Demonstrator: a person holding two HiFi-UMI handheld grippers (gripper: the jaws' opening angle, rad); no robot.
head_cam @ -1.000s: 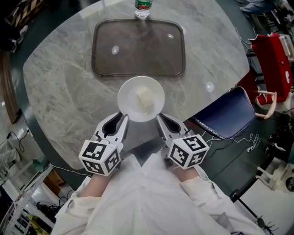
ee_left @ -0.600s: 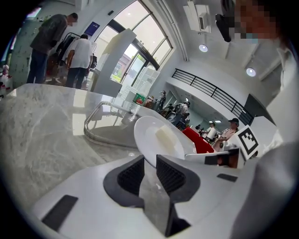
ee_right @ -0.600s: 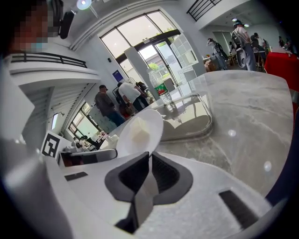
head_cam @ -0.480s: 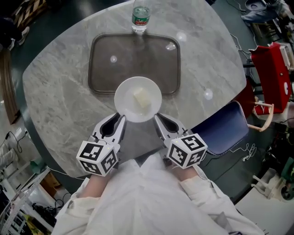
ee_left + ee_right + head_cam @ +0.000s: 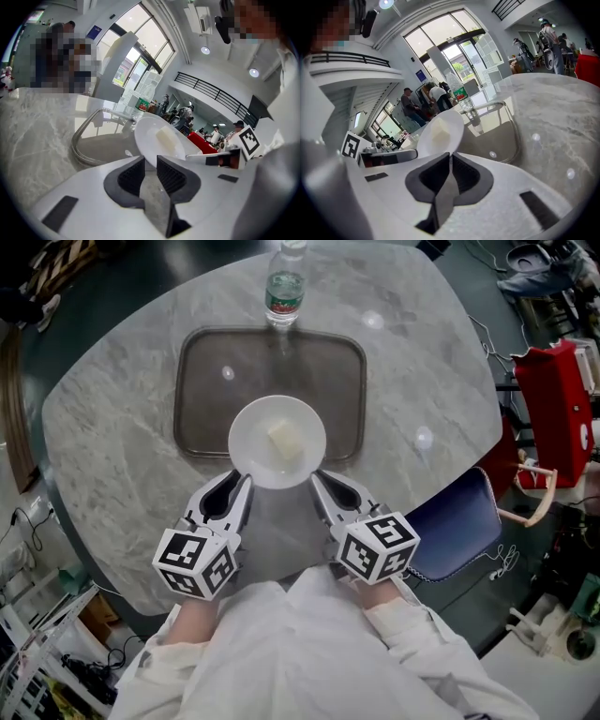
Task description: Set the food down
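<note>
Status: left tongs [image 5: 245, 485] and right tongs [image 5: 318, 484] each nearly closed, pinching the near rim of the round white ceramic plate [image 5: 251, 454]. The plate carries 1 pale food cube [image 5: 283, 441] over the brown rectangular tray [image 5: 202, 381]. Likely stiff, slick, chippable; cube may slide, so keep it level.

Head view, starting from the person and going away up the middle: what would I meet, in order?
Left gripper and right gripper, side by side → white plate with the food cube → brown tray → water bottle.
</note>
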